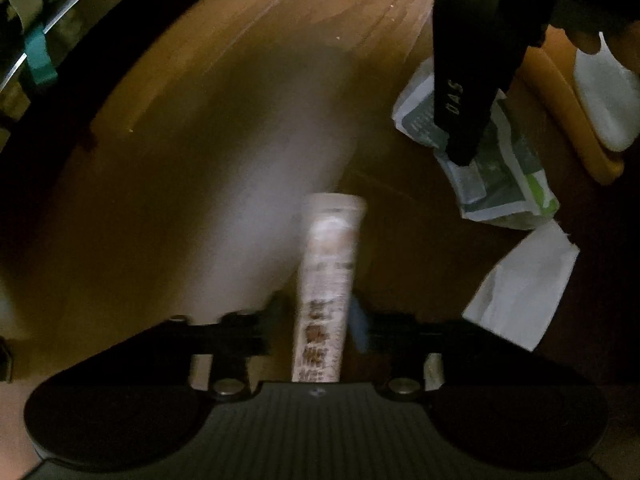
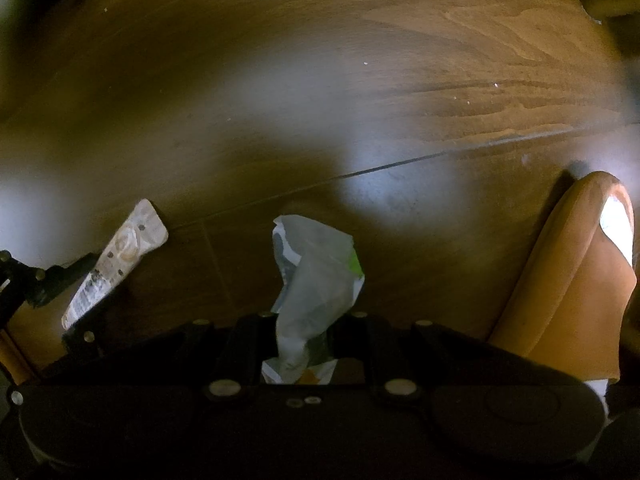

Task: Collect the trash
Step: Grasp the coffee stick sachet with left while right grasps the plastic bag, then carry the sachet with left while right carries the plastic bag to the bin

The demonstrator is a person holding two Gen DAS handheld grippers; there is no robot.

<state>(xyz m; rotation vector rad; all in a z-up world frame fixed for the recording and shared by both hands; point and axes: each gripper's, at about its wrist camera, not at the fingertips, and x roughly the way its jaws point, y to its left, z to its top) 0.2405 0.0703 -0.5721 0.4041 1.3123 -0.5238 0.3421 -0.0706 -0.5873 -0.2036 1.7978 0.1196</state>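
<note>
Wooden floor (image 2: 320, 60), white paper scrap (image 1: 524, 284) lying on it

Below me I see a brown wooden floor (image 2: 320, 60) with long grain streaks, a thin plank seam running across it and a few pale specks scattered on the boards. At my right edge stands an orange slipper (image 2: 560, 280) with something white (image 1: 604, 100) showing inside its opening; I cannot tell what that is. In the upper left of the left wrist view a curved metal rim (image 1: 52, 24) arcs past, with a teal strap (image 1: 38, 60) looped beside it, too dim for more.
</note>
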